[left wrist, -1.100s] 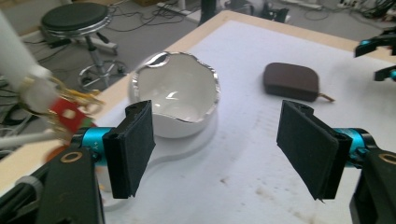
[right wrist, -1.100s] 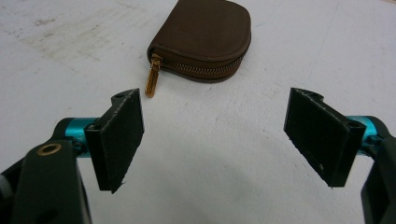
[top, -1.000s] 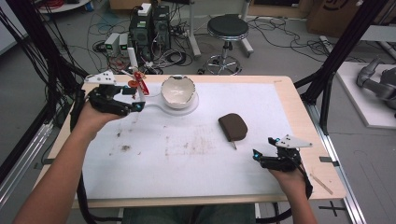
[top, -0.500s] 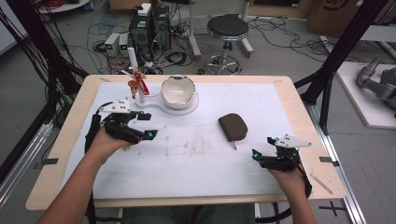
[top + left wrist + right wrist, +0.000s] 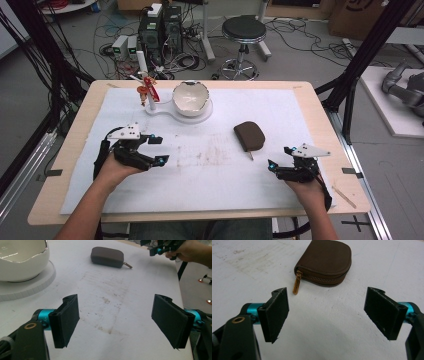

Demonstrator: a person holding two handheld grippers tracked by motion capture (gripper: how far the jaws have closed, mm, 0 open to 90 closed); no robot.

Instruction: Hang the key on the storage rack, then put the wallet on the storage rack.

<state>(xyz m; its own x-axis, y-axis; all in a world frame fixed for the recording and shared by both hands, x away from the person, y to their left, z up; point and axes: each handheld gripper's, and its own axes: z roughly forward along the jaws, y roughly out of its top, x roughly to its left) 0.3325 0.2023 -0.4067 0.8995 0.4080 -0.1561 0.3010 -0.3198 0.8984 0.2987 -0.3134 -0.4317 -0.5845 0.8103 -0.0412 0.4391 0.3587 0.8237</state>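
A brown zip pouch point(image 5: 249, 135) lies flat on the white mat, right of centre, with its gold zip pull point(image 5: 297, 284) pointing toward me. My right gripper point(image 5: 279, 157) rests open just short of the pouch point(image 5: 325, 261), nothing between its jaws point(image 5: 329, 315). My left gripper point(image 5: 159, 150) stands open over the mat's left half, empty, and faces the pouch point(image 5: 107, 257) from across the stained middle point(image 5: 117, 325). A white eggshell-shaped bowl point(image 5: 190, 96) sits on a white stand at the back, beside a small red figure point(image 5: 147, 90) on a post.
The white mat point(image 5: 215, 190) covers most of the wooden table point(image 5: 320, 105). A thin wooden stick point(image 5: 344, 196) lies by the table's right front corner. A stool point(image 5: 243, 30) and computer boxes point(image 5: 160, 30) stand on the floor behind the table.
My left gripper has drawn back from beside the bowl stand toward me and slightly rightward, staying open. The right gripper and pouch have not moved.
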